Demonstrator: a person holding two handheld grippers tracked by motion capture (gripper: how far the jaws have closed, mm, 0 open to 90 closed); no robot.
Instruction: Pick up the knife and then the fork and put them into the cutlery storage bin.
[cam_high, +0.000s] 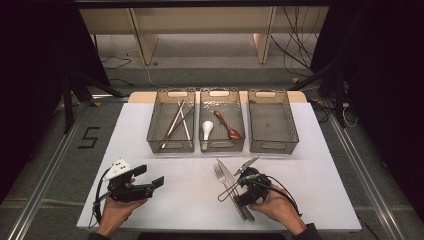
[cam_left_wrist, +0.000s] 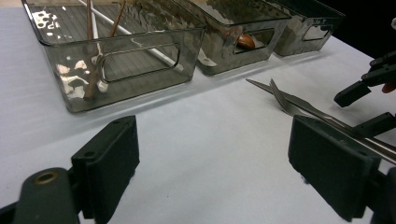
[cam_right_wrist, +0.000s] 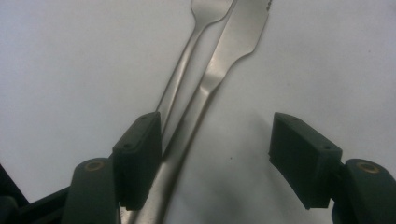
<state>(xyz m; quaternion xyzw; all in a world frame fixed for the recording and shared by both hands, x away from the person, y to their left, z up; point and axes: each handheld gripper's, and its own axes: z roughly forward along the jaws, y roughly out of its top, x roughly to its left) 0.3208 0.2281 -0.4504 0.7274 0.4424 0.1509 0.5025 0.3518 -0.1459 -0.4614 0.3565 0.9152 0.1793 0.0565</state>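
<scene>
Right tool (cam_high: 239, 176) hovers low over the knife (cam_high: 227, 176) and fork (cam_high: 220, 175), jaws apart with nothing pressed between them; in the right gripper view the knife handle passes just beside its left jaw, the fork handle alongside. Both pieces lie side by side on the white desk (cam_high: 180, 200), in front of the middle bin (cam_high: 221, 146). Left tool (cam_high: 147, 176) rests held near the desk's front left, jaws wide apart and empty, well clear of the cutlery.
</scene>
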